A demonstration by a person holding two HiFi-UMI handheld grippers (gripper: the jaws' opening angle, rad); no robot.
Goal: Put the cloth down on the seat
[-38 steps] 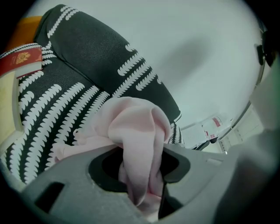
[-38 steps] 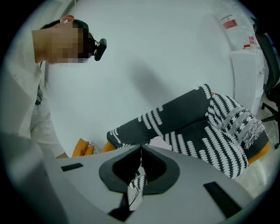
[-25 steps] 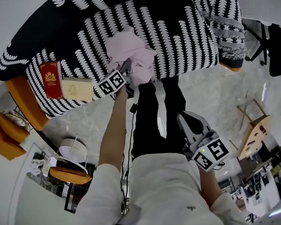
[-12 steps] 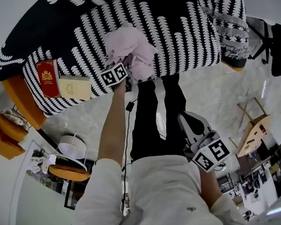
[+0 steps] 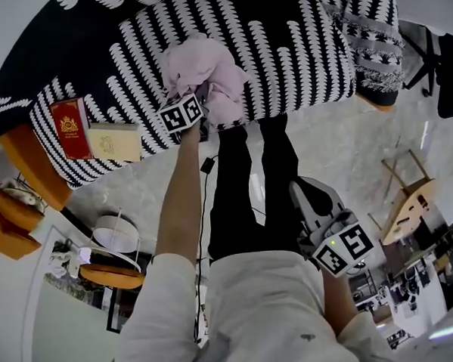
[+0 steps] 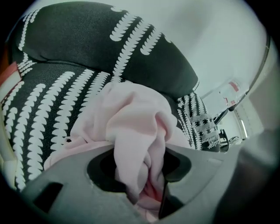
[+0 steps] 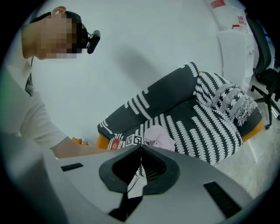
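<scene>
The pink cloth [image 5: 205,68] lies bunched on the front of the black sofa seat with the white pattern [image 5: 287,37]. My left gripper [image 5: 202,98] reaches out to it at arm's length and is shut on a fold. In the left gripper view the cloth [image 6: 131,122] fills the gap between the jaws, pinched there, and spills onto the seat [image 6: 48,109]. My right gripper [image 5: 307,199] hangs shut and empty beside the person's leg, well back from the sofa. Its own view shows the jaws [image 7: 141,148] meeting, with the cloth [image 7: 159,138] and the seat [image 7: 201,127] far off.
A red book [image 5: 71,128] and a tan book [image 5: 114,141] lie on the seat's left end. A fringed patterned throw [image 5: 366,33] covers the right arm. A wooden stool [image 5: 409,205] and an office chair [image 5: 443,59] stand on the floor to the right.
My left gripper has moved a little farther over the seat with the cloth still in it. The right gripper has stayed by the leg.
</scene>
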